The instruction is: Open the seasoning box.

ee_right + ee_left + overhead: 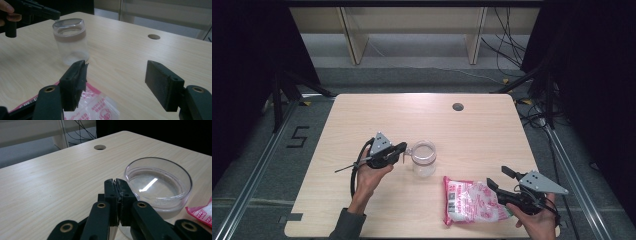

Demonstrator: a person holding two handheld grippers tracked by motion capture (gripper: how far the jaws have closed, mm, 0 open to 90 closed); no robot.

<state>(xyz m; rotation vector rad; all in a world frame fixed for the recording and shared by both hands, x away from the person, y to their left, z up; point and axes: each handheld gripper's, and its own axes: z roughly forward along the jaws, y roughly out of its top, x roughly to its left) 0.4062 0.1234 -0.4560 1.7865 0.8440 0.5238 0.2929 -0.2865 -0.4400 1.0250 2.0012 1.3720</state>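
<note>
A clear glass jar [423, 159] [160, 182] [71, 42] stands open-mouthed near the middle of the wooden table [377, 115]. My left gripper [403, 148] [116, 182] is shut, its tips at the jar's left rim; I cannot tell whether they pinch anything. A pink and white plastic bag [469, 200] [92, 105] [202, 212] lies flat at the front right. My right gripper [498, 176] [116, 75] hovers open over the bag's right end, with nothing between its pads. The left gripper [53, 12] also appears far off in the right gripper view, touching the jar's rim.
A round cable hole [457, 106] sits near the table's far edge. Wooden legs of other furniture [354, 40] and loose cables [512, 45] lie on the floor beyond the table. Dark curtains flank both sides.
</note>
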